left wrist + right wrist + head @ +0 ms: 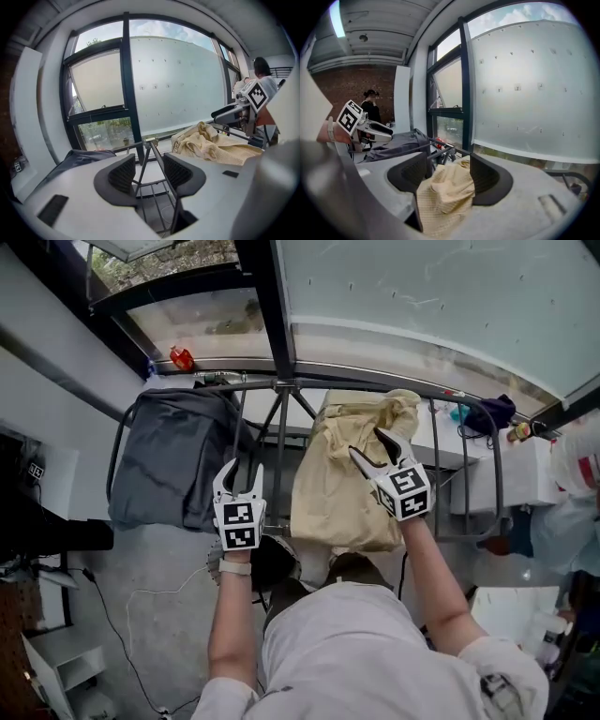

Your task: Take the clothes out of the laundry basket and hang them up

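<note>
A beige garment (337, 493) lies draped over the right half of a metal drying rack (281, 385), bunched at its top. A dark grey garment (164, 460) hangs over the rack's left half. My right gripper (367, 443) stands wide open over the beige garment's upper part. In the right gripper view a fold of that cloth (443, 197) lies loosely between the spread jaws of the gripper (449, 176). My left gripper (242, 474) is open over the rack's bare middle, with only the rack's bars (152, 154) between its pads (123, 174).
Large window panes (422, 296) stand right behind the rack. A red item (181, 358) sits on the sill, and a dark blue item (492, 413) is at the rack's right end. A white shelf unit (66, 662) stands at lower left, with a cable on the floor.
</note>
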